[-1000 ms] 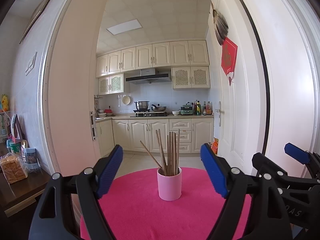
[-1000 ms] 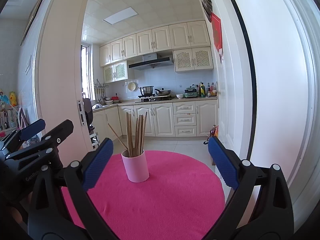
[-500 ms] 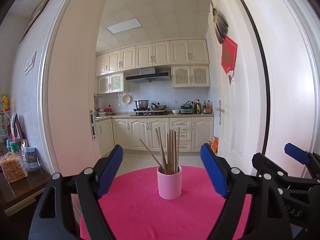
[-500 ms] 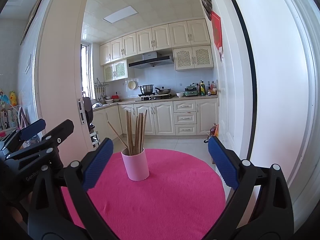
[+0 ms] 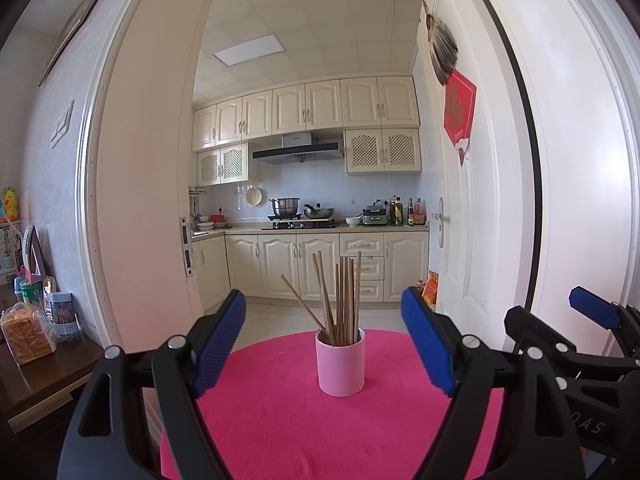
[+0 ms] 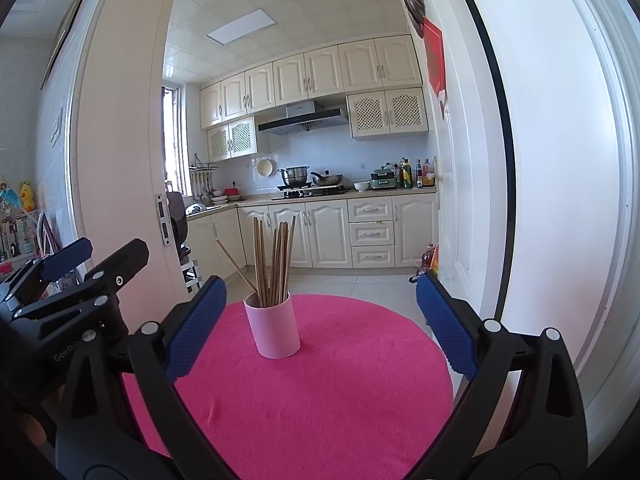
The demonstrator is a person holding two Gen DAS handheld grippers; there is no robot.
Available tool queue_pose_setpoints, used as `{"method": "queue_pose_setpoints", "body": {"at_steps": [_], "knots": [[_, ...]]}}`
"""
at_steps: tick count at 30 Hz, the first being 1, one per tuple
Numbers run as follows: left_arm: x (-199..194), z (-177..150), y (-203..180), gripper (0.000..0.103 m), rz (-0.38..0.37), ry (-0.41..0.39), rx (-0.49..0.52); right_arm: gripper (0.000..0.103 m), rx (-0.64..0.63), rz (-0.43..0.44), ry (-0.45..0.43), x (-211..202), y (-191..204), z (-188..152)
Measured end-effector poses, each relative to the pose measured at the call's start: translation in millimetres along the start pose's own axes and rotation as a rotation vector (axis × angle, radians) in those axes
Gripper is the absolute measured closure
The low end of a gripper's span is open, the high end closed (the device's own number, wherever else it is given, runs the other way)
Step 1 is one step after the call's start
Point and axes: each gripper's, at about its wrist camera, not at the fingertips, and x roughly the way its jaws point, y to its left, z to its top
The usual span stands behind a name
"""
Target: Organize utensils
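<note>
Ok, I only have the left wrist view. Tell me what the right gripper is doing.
Observer: The right gripper is open and holds nothing.
Operator: Give me where the cup sits for it.
Observer: The pink cup of chopsticks stands left of centre in its view, beyond the fingertips, untouched.
Operator: Report anything else I can't see.
Observer: A window at the kitchen's left side, hidden from your view.

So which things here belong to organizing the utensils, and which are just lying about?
Part of the job:
- chopsticks
- pink cup that holds them
- left gripper, open
- right gripper, open

Just lying about:
- bread bag on the side table
- pot on the stove
- bottles on the counter
</note>
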Motion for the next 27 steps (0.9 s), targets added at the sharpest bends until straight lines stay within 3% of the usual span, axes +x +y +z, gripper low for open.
{"method": "queue_pose_setpoints", "body": {"at_steps": [27], "knots": [[2.5,-0.6,3.6,0.024,0.005,0.006,-0.001,0.009,0.001,0.008,0.012,6.8,-1.3,0.8]]}}
